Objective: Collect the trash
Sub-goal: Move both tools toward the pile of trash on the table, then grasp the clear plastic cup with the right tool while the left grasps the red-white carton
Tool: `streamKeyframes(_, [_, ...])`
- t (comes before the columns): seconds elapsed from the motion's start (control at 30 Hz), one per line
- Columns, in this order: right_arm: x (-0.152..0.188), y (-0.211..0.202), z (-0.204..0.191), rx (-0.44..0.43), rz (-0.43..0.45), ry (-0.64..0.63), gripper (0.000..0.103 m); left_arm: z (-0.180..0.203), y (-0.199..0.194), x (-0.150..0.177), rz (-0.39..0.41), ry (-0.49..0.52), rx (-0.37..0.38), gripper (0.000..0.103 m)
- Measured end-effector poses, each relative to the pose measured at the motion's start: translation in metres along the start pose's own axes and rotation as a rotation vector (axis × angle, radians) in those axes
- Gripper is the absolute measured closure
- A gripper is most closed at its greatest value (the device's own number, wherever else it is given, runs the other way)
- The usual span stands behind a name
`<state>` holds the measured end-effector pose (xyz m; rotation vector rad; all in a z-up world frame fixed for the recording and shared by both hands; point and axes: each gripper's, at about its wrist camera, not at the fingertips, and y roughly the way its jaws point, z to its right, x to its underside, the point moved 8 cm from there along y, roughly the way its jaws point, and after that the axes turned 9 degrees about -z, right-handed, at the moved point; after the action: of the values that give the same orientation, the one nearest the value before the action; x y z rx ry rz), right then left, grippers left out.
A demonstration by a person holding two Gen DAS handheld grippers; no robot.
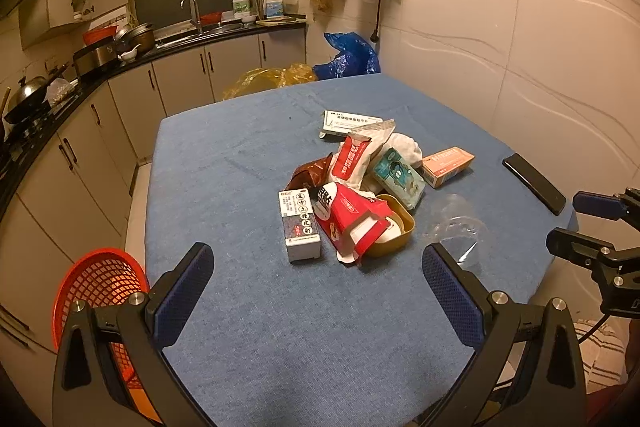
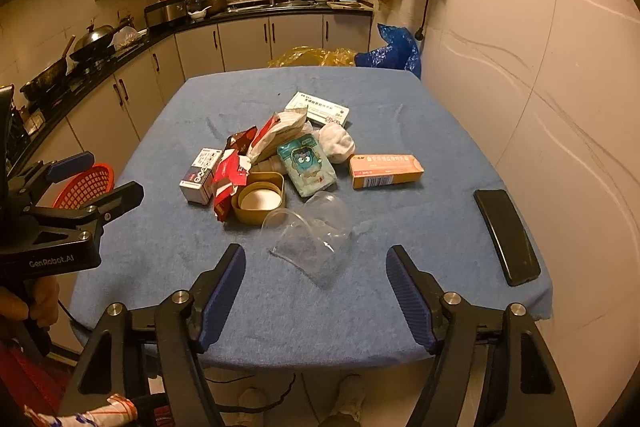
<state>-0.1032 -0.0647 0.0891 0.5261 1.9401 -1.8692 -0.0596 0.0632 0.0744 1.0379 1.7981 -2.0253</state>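
Note:
A pile of trash lies mid-table on the blue cloth (image 1: 248,155): a white medicine box (image 1: 299,227), a torn red carton (image 1: 352,223), a yellow tub (image 1: 394,231), a teal packet (image 1: 400,179), an orange box (image 1: 448,165), a crushed clear plastic cup (image 2: 310,231). A red mesh basket (image 1: 100,287) stands off the table's left edge. My left gripper (image 1: 318,263) is open and empty, just short of the pile. My right gripper (image 2: 316,263) is open and empty, just before the clear cup.
A black phone (image 2: 506,235) lies near the table's right edge. A wall runs along the right side. Kitchen counters and cabinets (image 1: 180,75) line the left and back. Yellow and blue plastic bags (image 1: 348,57) sit behind the table.

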Motion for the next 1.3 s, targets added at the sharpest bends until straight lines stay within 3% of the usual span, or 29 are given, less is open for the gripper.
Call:
streamKeyframes(0.33, [0.004,0.010,0.003,-0.013,-0.031,0.027,0.037,-0.004,0.004,0.005,-0.017,-0.011,0.000,0.000])
streamKeyframes(0.73, [0.001,0.024,0.003,-0.026,-0.045,0.028,0.038,-0.007,0.010,0.007,-0.037,-0.011,-0.002,0.000])
streamKeyframes(0.87, [0.003,0.040,0.004,-0.032,-0.076,0.017,0.050,-0.009,0.013,0.008,-0.044,-0.009,-0.009,0.000])
streamKeyframes(1.3, [-0.009,0.108,0.009,-0.025,-0.164,-0.122,0.051,-0.031,0.028,0.008,-0.088,-0.128,-0.060,0.000])
